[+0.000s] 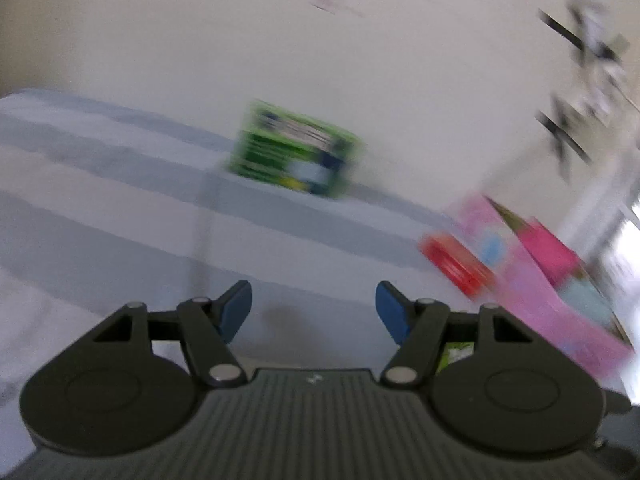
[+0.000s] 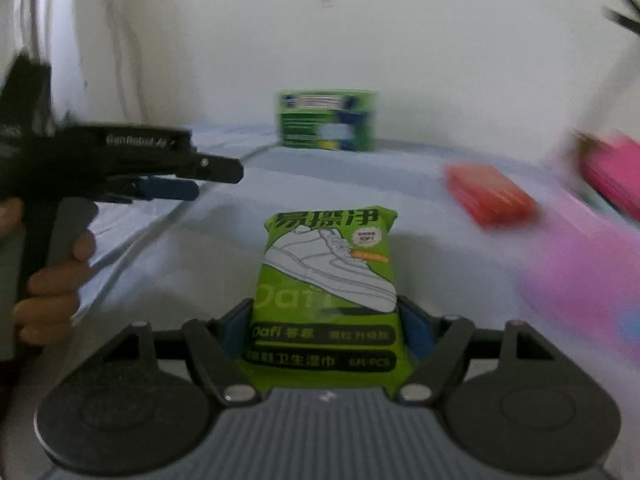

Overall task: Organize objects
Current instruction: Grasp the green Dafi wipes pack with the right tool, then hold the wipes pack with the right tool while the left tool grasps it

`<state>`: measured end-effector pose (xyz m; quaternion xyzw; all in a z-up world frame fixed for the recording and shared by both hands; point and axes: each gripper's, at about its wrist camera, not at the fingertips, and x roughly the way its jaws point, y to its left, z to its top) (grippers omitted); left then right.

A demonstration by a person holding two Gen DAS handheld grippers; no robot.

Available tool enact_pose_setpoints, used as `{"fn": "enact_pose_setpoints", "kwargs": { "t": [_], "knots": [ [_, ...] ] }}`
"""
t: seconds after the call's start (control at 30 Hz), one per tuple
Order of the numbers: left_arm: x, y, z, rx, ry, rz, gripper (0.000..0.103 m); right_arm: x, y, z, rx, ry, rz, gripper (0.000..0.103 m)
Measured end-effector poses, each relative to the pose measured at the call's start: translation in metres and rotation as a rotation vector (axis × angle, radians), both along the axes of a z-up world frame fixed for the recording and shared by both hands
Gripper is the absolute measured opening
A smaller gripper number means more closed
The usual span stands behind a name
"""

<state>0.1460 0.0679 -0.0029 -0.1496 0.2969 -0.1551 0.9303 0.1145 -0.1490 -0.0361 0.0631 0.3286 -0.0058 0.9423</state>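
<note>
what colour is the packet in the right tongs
Bright green, with a white sneaker drawing and black label bands: the packet shows best in the right wrist view.

Soft, dim daylight with a bright patch at the far right beyond the pink box [image 1: 532,280], heavy motion blur smearing it and the green box [image 1: 294,148], fisheye bending near the edges, faint shadows below.

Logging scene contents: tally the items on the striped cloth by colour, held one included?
Green: 2, the box by the wall and the wipes pack in the right tool
Red: 1, flat box
Pink: 1, open box
Total: 4
</note>
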Motion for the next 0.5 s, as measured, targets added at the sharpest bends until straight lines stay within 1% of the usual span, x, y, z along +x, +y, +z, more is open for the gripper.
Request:
{"fn": "enact_pose_setpoints", "kwargs": {
  "t": [0.03, 0.07, 0.13, 0.17, 0.23, 0.3, 0.33, 0.37, 0.4, 0.43, 0.5],
  "knots": [
    [-0.003, -0.009, 0.0, -0.009, 0.02, -0.036, 0.07, -0.013, -0.011, -0.001, 0.033, -0.003, -0.032, 0.074],
    [-0.006, -0.019, 0.001, -0.031, 0.047, -0.07, 0.07, -0.029, -0.02, 0.0, 0.072, -0.012, -0.071, 0.074],
    [-0.016, -0.043, 0.004, -0.085, 0.093, -0.159, 0.07, -0.045, -0.033, 0.003, 0.133, -0.041, -0.113, 0.074],
    [-0.02, -0.056, 0.005, -0.093, 0.114, -0.19, 0.07, -0.05, -0.037, 0.004, 0.166, -0.052, -0.125, 0.074],
    [-0.027, -0.082, 0.004, -0.082, 0.178, -0.236, 0.071, -0.054, -0.047, 0.001, 0.246, -0.067, -0.128, 0.074],
    [-0.034, -0.103, 0.004, -0.08, 0.215, -0.279, 0.07, -0.057, -0.05, 0.0, 0.294, -0.083, -0.124, 0.074],
    [-0.037, -0.113, 0.004, -0.071, 0.225, -0.295, 0.068, -0.058, -0.052, -0.001, 0.309, -0.092, -0.121, 0.074],
    [-0.038, -0.121, 0.004, -0.057, 0.23, -0.299, 0.063, -0.062, -0.054, 0.0, 0.323, -0.103, -0.116, 0.074],
    [-0.038, -0.129, 0.007, -0.057, 0.227, -0.31, 0.052, -0.066, -0.055, 0.001, 0.323, -0.119, -0.114, 0.073],
    [-0.038, -0.136, 0.012, -0.062, 0.223, -0.325, 0.048, -0.069, -0.056, 0.004, 0.304, -0.132, -0.117, 0.073],
    [-0.04, -0.155, 0.026, -0.041, 0.184, -0.345, 0.048, -0.08, -0.061, 0.014, 0.244, -0.194, -0.139, 0.073]
  ]
}}
